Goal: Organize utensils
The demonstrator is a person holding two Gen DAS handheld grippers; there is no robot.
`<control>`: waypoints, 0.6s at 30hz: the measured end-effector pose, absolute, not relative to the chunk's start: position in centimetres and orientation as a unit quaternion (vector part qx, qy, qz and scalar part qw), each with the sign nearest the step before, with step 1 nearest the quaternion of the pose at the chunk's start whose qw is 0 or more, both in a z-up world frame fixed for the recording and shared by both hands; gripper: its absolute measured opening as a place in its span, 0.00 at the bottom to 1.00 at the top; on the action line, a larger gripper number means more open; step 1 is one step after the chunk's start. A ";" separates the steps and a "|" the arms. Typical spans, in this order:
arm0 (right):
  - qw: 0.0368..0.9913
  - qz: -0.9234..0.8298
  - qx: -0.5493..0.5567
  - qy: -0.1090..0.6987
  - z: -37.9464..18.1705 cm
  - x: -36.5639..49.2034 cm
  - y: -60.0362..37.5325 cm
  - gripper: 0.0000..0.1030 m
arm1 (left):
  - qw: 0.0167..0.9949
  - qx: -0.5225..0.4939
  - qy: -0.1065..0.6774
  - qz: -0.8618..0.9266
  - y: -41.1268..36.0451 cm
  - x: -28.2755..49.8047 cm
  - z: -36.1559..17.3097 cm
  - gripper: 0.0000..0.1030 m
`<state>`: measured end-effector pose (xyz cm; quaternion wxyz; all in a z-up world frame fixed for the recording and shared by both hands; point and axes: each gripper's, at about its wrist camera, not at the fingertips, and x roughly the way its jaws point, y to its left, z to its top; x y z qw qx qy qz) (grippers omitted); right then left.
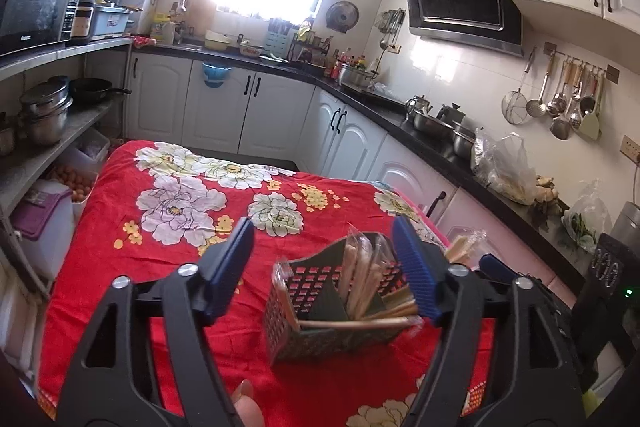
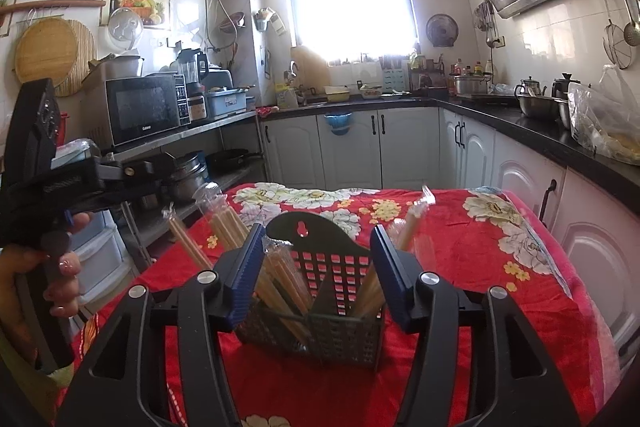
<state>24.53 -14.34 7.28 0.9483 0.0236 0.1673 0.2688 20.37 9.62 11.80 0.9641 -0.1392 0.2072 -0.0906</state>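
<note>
Kitchen tabletop (image 2: 460,267), red cloth: caddy (image 2: 320,315) upright, chopsticks (image 2: 280,287) sorted inside; left tongs (image 1: 324,275) and right tongs (image 2: 316,279) spread, empty.

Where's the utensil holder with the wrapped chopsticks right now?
The dark perforated utensil holder stands upright on the red floral tablecloth, near its front edge, centred between the open fingers of the right gripper; in the left wrist view it sits right of centre.

Two close wrist views, both toward the shared caddy (image 1: 336,307) (image 2: 320,303), windowward.
</note>
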 end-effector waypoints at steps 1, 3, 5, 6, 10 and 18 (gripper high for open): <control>0.948 0.269 0.023 0.168 7.2 24.3 -14.4 0.52 | 0.964 -0.139 0.206 -0.091 9.5 20.0 11.8 0.67; 0.948 0.268 0.023 0.168 7.0 23.8 -14.6 0.55 | 0.965 -0.137 0.203 -0.091 9.4 19.3 11.9 0.73; 0.948 0.268 0.022 0.170 7.0 23.4 -14.8 0.57 | 0.967 -0.134 0.199 -0.090 9.1 18.5 11.9 0.78; 0.948 0.268 0.023 0.170 6.9 23.2 -14.8 0.59 | 0.967 -0.132 0.198 -0.091 9.0 18.0 11.8 0.82; 0.948 0.268 0.022 0.173 6.6 22.1 -15.3 0.64 | 0.968 -0.120 0.201 -0.092 8.2 16.8 11.3 0.90; 0.947 0.263 0.013 0.182 5.3 20.0 -15.9 0.77 | 0.964 -0.116 0.224 -0.085 7.2 15.1 8.5 0.90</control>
